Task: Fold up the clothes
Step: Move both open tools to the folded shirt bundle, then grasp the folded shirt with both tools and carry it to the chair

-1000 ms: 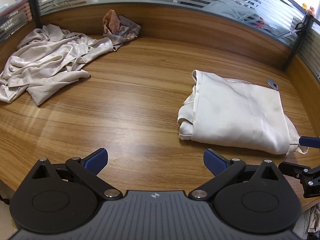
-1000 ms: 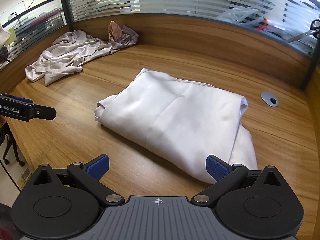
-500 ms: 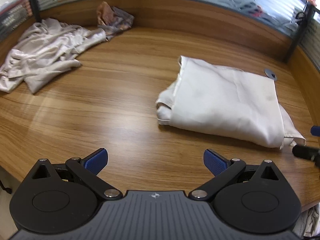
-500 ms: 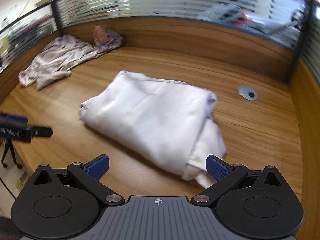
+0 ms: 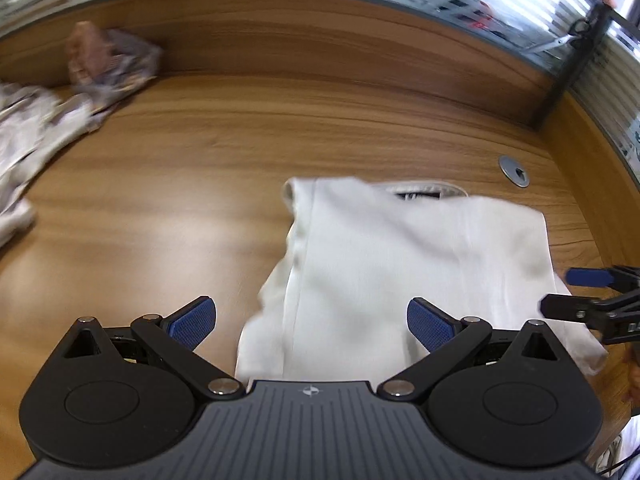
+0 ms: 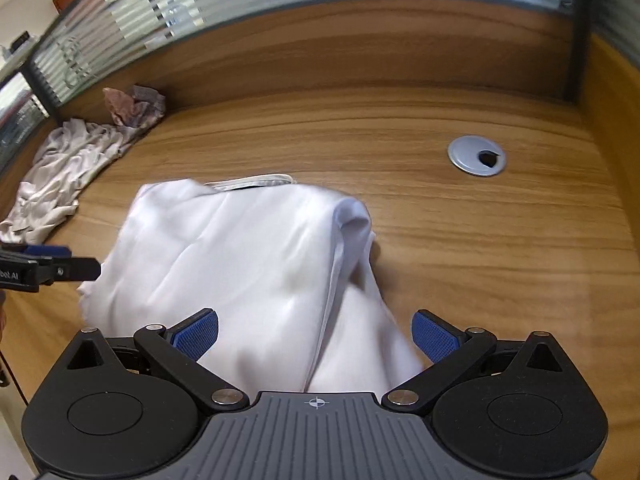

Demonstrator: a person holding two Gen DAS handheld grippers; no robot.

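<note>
Here, both the left gripper (image 5: 311, 318) and right gripper (image 6: 316, 334) hover with blue-padded fingers spread wide, gripping nothing, over the near edge of a folded white satin garment (image 6: 240, 264) at lower centre of the wooden desk (image 6: 460, 232). Farther back, a crumpled beige cloth pile (image 6: 60, 172) lies at upper left, and a silver round cable grommet (image 6: 477, 156) sits at upper right.
</note>
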